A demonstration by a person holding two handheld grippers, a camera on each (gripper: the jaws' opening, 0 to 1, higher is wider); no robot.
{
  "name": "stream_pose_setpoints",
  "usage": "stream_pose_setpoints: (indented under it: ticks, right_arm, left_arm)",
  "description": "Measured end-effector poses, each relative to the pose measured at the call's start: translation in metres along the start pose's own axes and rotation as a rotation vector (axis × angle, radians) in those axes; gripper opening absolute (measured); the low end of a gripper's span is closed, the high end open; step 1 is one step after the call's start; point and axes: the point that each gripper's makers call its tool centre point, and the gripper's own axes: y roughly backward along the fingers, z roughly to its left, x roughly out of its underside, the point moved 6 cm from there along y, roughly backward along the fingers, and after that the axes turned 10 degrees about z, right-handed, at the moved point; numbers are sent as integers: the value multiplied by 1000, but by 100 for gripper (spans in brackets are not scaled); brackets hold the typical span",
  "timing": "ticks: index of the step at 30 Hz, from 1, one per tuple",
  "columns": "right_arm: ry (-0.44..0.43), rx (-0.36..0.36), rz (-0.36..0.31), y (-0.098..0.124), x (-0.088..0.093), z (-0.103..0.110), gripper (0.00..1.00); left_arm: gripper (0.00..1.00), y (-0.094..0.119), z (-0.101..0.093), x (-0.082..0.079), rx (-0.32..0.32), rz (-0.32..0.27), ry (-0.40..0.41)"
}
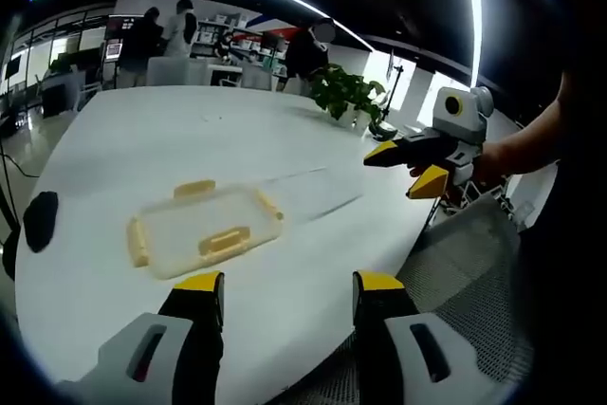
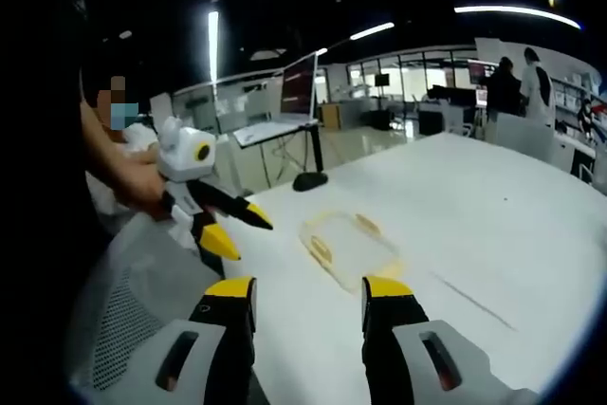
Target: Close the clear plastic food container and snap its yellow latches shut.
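Observation:
A clear plastic food container lies flat on the white table, with yellow latches along its sides and its lid on. My left gripper hovers open just in front of it, nothing between its yellow-tipped fingers. My right gripper comes in from the right, held by a hand, open and well apart from the container. In the right gripper view the container sits beyond my open right gripper, and the left gripper hangs open at the left of it.
A potted green plant and a black lamp base stand near the table's far right edge. A dark round object lies at the table's left edge. A mesh chair sits beside the table. People stand in the background.

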Motion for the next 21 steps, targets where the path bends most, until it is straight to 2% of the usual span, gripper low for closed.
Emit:
stream_pose_setpoints:
  ticks: [10,21]
  right_arm:
    - [48,7,33,-18,-8,-5,41]
    - [78,21,56,-34,-14,-19,39]
  left_arm:
    - [51,4,31,-2,-26,23,-20]
    - [50,6,55,-5,-47,42,-39]
